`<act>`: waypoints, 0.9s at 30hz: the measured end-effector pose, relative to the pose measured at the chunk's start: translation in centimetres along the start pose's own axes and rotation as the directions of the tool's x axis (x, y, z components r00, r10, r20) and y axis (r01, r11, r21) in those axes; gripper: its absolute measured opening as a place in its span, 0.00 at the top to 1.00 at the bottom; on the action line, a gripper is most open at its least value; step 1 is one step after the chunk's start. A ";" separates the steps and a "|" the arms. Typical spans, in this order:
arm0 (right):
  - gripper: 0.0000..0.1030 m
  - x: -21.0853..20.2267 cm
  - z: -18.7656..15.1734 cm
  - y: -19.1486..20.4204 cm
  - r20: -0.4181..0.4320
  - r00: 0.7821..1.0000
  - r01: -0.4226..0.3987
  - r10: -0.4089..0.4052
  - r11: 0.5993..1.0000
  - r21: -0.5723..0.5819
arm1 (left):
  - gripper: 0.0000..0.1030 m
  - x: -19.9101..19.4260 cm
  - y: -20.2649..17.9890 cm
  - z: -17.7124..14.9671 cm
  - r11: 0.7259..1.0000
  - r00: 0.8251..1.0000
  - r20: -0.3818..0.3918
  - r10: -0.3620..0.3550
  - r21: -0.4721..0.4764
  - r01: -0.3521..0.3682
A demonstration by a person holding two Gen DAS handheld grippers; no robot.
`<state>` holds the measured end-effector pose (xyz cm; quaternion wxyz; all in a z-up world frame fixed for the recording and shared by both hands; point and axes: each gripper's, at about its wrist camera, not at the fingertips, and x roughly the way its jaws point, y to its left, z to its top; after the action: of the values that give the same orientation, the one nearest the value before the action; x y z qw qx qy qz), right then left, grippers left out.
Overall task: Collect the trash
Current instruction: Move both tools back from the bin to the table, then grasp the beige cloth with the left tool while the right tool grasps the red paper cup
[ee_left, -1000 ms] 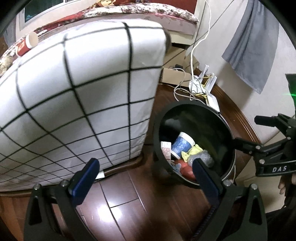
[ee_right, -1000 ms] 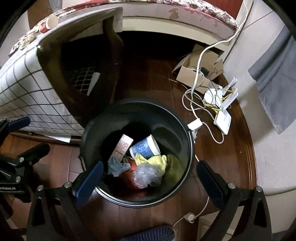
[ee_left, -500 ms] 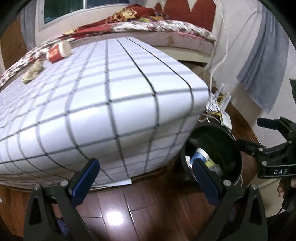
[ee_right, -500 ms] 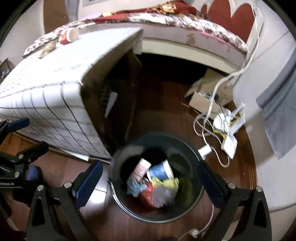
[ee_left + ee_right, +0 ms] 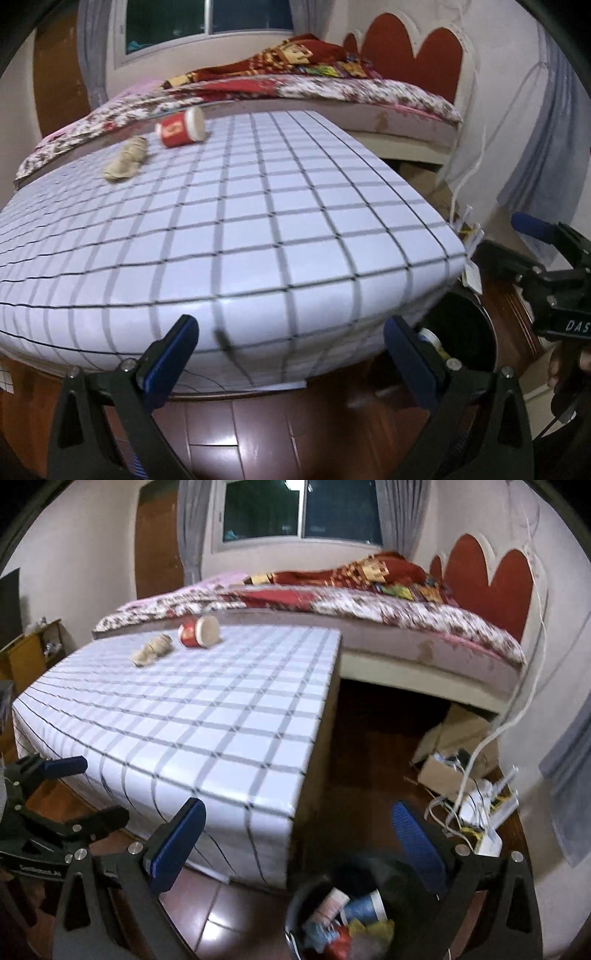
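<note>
Landmark: checked table (image 5: 258, 221), white cloth with grey-black grid, low, standing on dark wood floor (image 5: 258, 435).

Left gripper (image 5: 291, 354) is at the table's near edge, jaws spread wide, nothing between them; blue pads (image 5: 170, 358) sit in front of the cloth's hanging front. Right gripper (image 5: 299, 834) is off the table's near right corner, jaws also wide apart, empty, and looks over the corner and the bin.

Trash left on the table: red paper cup (image 5: 181, 127) lying on its side at the far edge, white mouth facing right. Just beside it, to its left and a bit nearer, a crumpled beige wad (image 5: 125, 162). Both are also seen from the right wrist: cup (image 5: 199, 631), wad (image 5: 151, 650). Both are well apart from the grippers.

Black trash bin (image 5: 299, 904) stands on the floor at the table's near right corner, partly blurred, holding a blue-white cup (image 5: 364, 904), yellow and red scraps and a white carton. From the left wrist only its rim (image 5: 487, 332) shows past the corner.

Behind the table is a bed with a floral cover (image 5: 369, 605). To the table's right, cables and white router (image 5: 487, 812) lie on the floor.
</note>
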<state>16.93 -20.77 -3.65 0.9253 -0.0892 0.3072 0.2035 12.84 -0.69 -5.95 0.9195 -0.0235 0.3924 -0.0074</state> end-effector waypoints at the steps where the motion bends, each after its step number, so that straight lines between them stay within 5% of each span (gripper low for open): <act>1: 0.01 0.0 0.4 0.5 0.013 1.000 -0.007 0.007 1.000 -0.001 | 0.02 -0.1 0.7 0.3 1.000 1.000 0.006 0.012 -0.006 -0.012; 12: 0.01 1.5 3.7 3.8 0.062 0.998 -0.030 0.031 0.999 -0.014 | 0.02 -0.7 10.5 3.7 0.984 0.985 0.061 0.163 -0.088 -0.158; 19: 0.01 4.7 8.5 6.8 0.125 0.983 -0.130 0.131 0.991 -0.015 | 0.02 0.5 15.3 7.8 0.974 0.976 0.088 0.201 -0.126 -0.189; 27: 0.01 12.1 15.0 8.1 0.000 0.984 -0.179 0.180 0.982 0.061 | 0.15 5.2 20.5 11.2 0.969 0.982 0.050 0.185 -0.173 -0.174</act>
<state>30.22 -5.24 0.63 0.9046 -0.0334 0.3228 0.2764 24.41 20.02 -2.99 0.9236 -0.0657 0.3615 0.1095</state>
